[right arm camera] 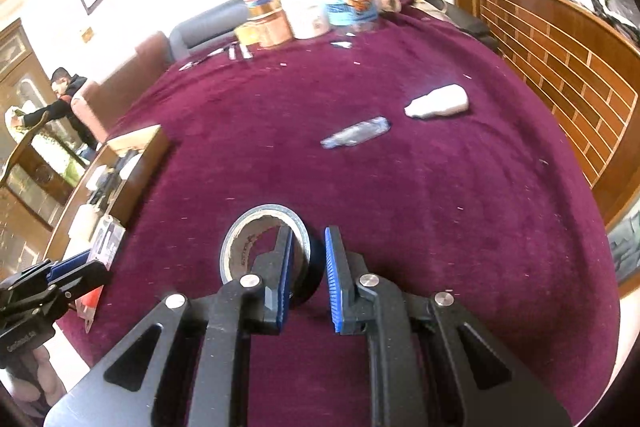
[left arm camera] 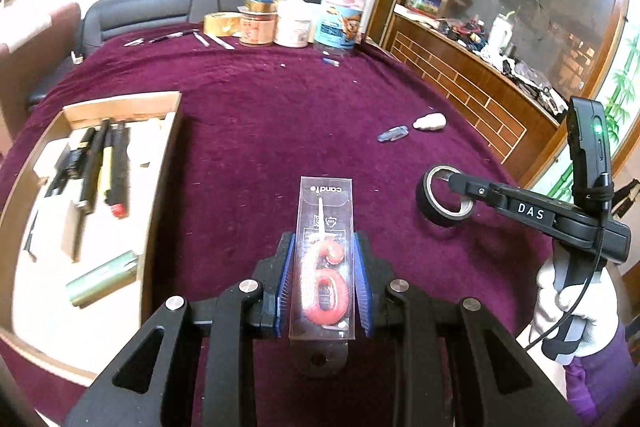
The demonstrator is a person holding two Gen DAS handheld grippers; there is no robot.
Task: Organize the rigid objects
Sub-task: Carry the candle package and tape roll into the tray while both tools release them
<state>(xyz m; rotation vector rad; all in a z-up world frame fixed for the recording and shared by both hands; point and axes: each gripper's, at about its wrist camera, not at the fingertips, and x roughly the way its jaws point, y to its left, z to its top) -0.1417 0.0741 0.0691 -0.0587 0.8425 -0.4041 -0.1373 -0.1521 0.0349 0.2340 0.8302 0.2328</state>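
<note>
My left gripper (left arm camera: 325, 247) is shut on a clear candle box (left arm camera: 326, 227) holding a red number candle, above the purple cloth. My right gripper (right arm camera: 309, 239) is open around the wall of a black tape roll (right arm camera: 264, 247): one finger sits inside the roll's hole, the other outside, with a gap to the outer pad. The left wrist view shows the same roll (left arm camera: 444, 201) with the right gripper (left arm camera: 460, 187) reaching into it. A wooden tray (left arm camera: 160, 147) with pens, markers and a green lighter (left arm camera: 102, 277) lies at the left.
A small clear vial (right arm camera: 356, 135) and a white bottle (right arm camera: 438, 103) lie on the cloth ahead. Jars, tape rolls and tins (left arm camera: 300, 15) stand at the table's far edge with small tools. A wooden cabinet (left arm camera: 460, 83) runs along the right.
</note>
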